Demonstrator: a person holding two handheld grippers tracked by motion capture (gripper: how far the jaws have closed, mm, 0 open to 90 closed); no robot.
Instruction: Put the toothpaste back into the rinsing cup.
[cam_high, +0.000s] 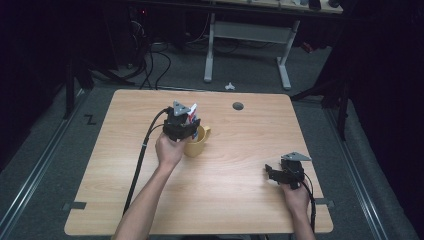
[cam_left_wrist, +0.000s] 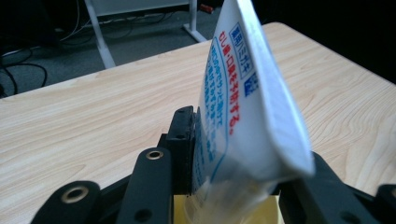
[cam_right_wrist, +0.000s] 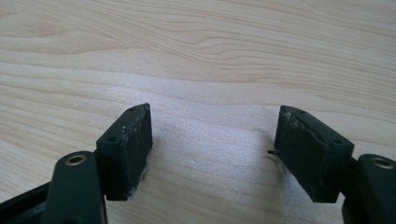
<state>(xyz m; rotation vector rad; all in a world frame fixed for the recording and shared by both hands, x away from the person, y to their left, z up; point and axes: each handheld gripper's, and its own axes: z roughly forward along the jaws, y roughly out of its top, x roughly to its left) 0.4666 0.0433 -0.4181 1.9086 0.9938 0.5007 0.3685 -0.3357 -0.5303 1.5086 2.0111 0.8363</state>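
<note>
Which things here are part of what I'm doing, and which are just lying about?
In play:
left tool
white printed packet with red and blue lettering
yellow ceramic mug

Idle or background:
right tool, open
light wooden table
white-legged desk frame

Light wood-grain table (cam_high: 235, 200), rounded corners, round cable hole (cam_high: 238, 106) near far edge. Grey carpeted floor (cam_high: 45, 150) around it; metal rails (cam_high: 30, 185) run along both sides. Beyond, a second desk on white legs (cam_high: 284, 65), black cables (cam_high: 150, 65) trailing across the floor. Room edges dark; light falls mainly on the tabletop.
</note>
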